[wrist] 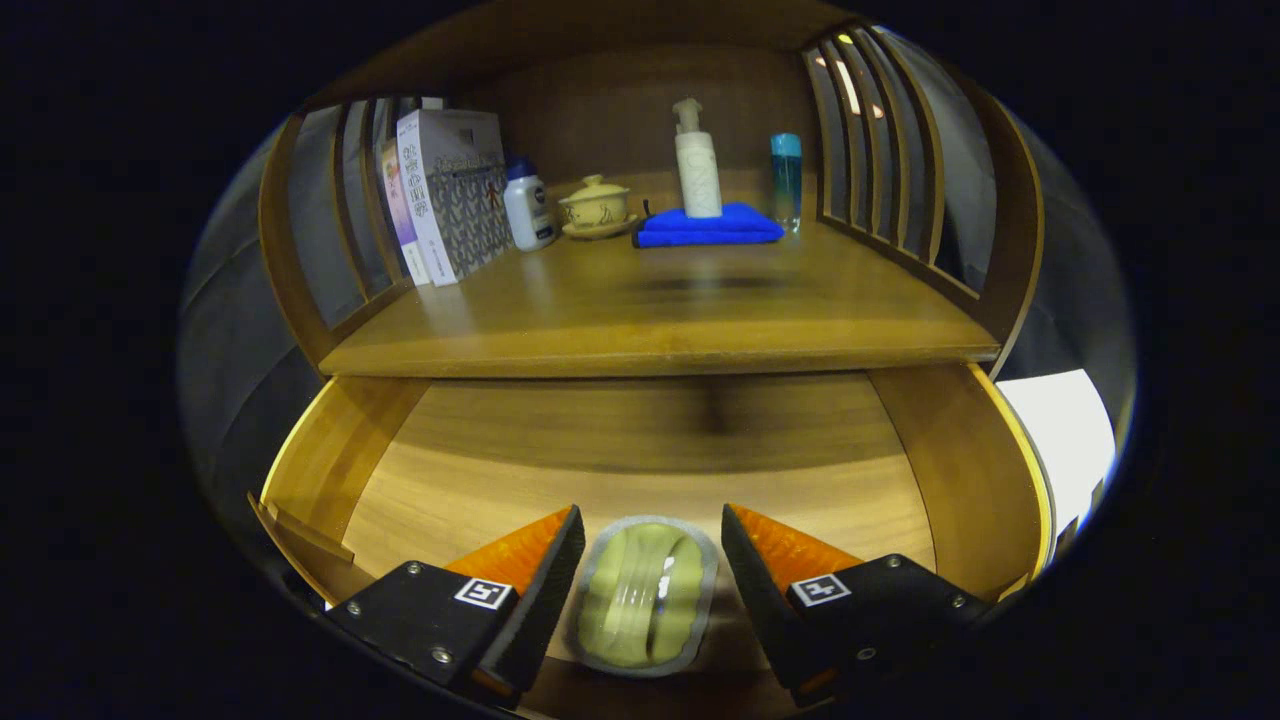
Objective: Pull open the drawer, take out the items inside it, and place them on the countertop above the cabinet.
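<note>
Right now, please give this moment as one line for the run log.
drawer: open | packet: in drawer, between fingers | gripper: open, straddling packet, no grip | countertop: packet not yet placed

Cabinet back: a plain wooden panel (640, 110) rising behind the blue cloth (708, 226).
Side rails: curved wooden slats (875, 140) to the right of the blue cloth, a matching set (340, 200) well to its left.
Wood: warm brown and glossy.
Light: bright patches show through the slats right of the cloth; a white glare (1060, 440) lies lower on that side.
Surroundings: grey, dim surfaces (230, 330) beyond the left slats.
</note>
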`<action>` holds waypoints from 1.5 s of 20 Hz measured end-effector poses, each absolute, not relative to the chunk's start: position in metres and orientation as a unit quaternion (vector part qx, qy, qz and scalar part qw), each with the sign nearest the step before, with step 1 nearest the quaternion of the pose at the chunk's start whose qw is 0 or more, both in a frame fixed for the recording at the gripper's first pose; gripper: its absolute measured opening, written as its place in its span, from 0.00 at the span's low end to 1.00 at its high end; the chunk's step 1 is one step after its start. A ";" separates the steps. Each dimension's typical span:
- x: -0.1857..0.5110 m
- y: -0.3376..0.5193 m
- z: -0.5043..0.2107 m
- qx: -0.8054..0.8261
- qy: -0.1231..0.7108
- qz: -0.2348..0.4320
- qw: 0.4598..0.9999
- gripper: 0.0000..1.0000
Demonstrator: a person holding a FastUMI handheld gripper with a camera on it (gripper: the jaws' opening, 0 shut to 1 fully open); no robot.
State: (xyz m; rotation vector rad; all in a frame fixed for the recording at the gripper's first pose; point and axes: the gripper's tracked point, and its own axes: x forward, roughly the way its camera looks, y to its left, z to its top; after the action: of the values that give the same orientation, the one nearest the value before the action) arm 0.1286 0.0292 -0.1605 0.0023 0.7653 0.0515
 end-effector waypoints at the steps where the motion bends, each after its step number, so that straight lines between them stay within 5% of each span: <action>1: 0.128 0.029 -0.161 0.004 0.378 0.026 0.925 0.84; 8: 0.125 0.029 -0.171 0.033 0.402 0.028 0.915 0.62; 16: 0.124 0.039 -0.176 0.022 0.384 0.040 0.922 0.25; 30: 0.132 0.059 -0.105 0.031 0.271 0.067 0.960 0.23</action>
State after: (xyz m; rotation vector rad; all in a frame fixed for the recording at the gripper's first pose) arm 0.1321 0.0588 -0.1054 0.0622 0.5498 0.1354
